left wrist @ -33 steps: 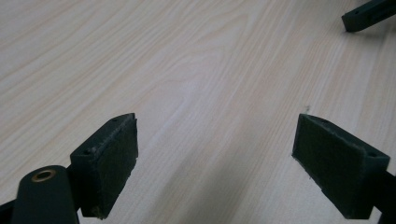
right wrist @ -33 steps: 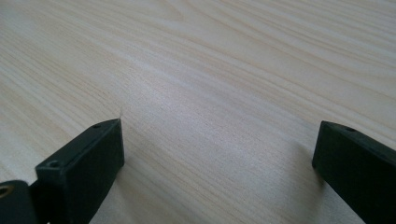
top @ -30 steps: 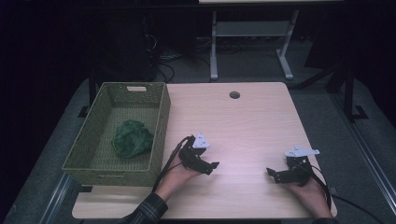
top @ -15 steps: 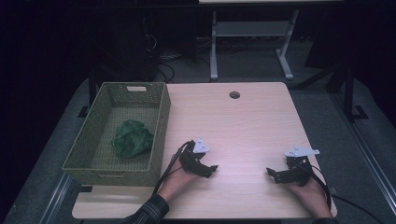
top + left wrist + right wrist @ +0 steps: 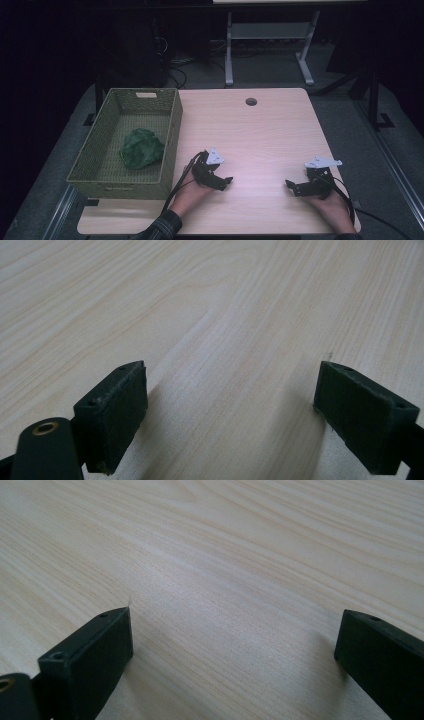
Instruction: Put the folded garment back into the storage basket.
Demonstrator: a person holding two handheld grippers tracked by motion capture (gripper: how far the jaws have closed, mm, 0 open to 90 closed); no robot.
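Basket: the olive-green woven rectangular basket (image 5: 125,141) sits at the left edge of the pale wooden table (image 5: 260,130); I judge it is parked there as the drop-off bin, in easy reach of my left hand.
Basket contents: one crumpled dark green cloth (image 5: 142,148) lies on the basket floor, near the middle and a little toward the right wall; I see nothing else in there.
Left gripper: my black two-jaw left gripper (image 5: 225,181) rests low on the table just right of the basket, jaws spread wide with bare wood between them in the left gripper view (image 5: 230,405); it pinches nothing, and I read this as a resting pose.
Table centre: bare wood, with a small round cable hole (image 5: 251,101) near the far edge.
Right gripper: my black two-jaw right gripper (image 5: 291,186) sits low near the right front corner, well apart from the basket, jaws likewise spread over empty wood in the right gripper view (image 5: 235,650).
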